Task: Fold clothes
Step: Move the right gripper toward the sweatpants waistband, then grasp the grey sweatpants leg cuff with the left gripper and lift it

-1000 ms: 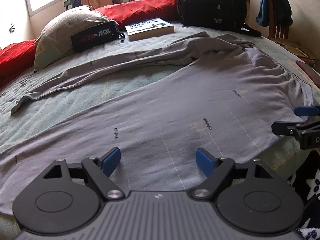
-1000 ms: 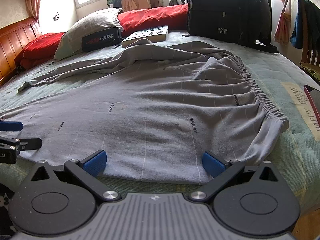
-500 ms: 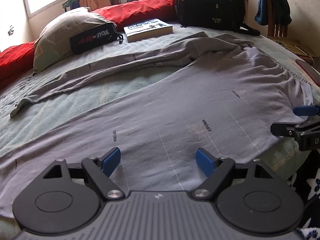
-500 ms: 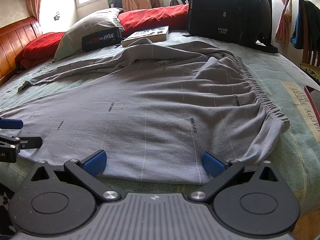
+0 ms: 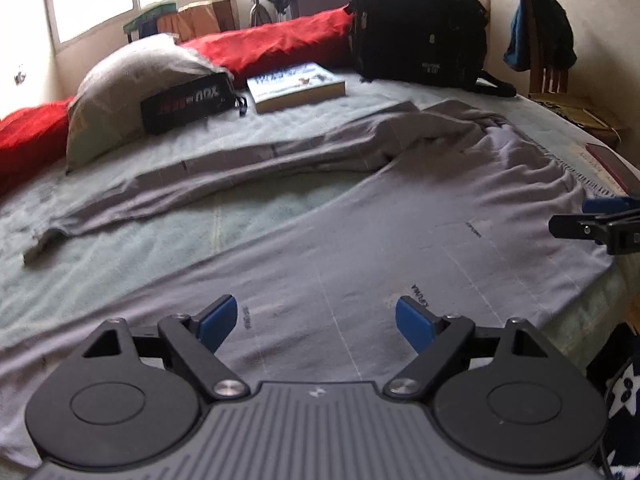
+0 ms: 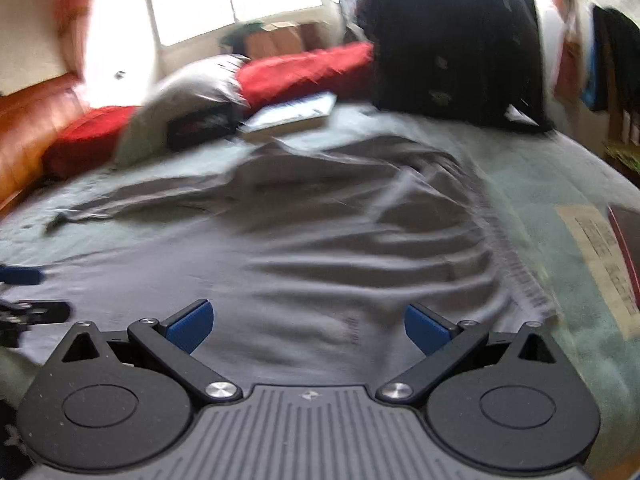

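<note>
One pair of grey trousers (image 5: 360,232) lies spread over the green-sheeted bed (image 5: 140,240), one leg trailing away to the left towards the pillow, the other broad and flat along the near edge, the elastic waistband (image 6: 516,276) to the right. The cloth looks thin, soft and light; I judge it will drape and slip rather than hold a crease, so the firmer hems or waistband seem the best places to take hold. The left gripper (image 5: 316,318) hovers over the near leg, jaws spread wide and empty. The right gripper (image 6: 306,322), beside the waistband end, is likewise splayed with nothing between its fingers. Beyond lie one book (image 5: 296,86), one black pouch (image 5: 188,100), one backpack (image 5: 416,24).
</note>
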### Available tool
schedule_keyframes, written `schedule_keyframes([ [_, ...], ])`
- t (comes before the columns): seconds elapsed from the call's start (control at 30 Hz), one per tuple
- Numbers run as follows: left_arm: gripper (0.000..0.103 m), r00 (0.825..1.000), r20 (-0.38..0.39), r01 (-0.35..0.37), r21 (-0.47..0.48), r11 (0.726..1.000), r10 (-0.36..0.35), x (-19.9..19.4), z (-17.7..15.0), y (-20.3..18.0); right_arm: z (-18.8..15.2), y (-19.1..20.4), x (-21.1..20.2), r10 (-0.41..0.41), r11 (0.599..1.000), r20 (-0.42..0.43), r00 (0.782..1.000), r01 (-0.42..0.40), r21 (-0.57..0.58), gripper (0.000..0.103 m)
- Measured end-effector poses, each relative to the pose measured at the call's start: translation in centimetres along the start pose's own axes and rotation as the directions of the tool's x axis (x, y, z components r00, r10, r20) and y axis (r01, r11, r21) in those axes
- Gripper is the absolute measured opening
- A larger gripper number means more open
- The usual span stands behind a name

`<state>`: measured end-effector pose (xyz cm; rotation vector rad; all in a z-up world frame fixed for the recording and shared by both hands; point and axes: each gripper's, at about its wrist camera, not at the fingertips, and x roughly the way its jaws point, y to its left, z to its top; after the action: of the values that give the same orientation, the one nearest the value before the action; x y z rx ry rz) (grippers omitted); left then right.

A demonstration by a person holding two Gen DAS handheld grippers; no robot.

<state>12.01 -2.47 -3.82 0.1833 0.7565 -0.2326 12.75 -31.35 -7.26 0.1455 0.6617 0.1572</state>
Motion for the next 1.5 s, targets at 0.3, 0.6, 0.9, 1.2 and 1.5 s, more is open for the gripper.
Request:
schedule_keyframes([
  [0.3,0.087,0.999,-0.030,0.043,-0.023,0.999,-0.044,0.7,-0.3,0.9,2.0,-4.6,-1.0,0.116,0.992,-0.008,0.993,-0.115,0.049,0.103],
  [0.6,0.087,0.986,0.006,0.169,-0.061,0.984,-0.169,3.3,2.3,0.0,13.1,-9.8,6.8,0.330,0.919,-0.032,0.943,-0.314,0.239,0.103],
  [0.9,0.088,0.979,-0.021,0.200,-0.080,0.977,-0.202,6.4,2.8,0.0,13.8,-11.2,15.4,0.270,0.914,-0.068,0.960,-0.234,0.332,0.103],
  [1.2,0.088,0.977,0.003,0.210,-0.112,0.971,-0.211,5.1,3.3,1.8,13.7,-8.7,11.7,0.230,0.932,-0.073,0.971,-0.198,0.303,0.103],
  [1.5,0.088,0.993,0.042,0.115,-0.210,0.971,-0.109,2.2,2.4,10.4,10.1,0.0,6.2,0.323,0.946,-0.205,0.924,-0.307,0.107,0.103],
])
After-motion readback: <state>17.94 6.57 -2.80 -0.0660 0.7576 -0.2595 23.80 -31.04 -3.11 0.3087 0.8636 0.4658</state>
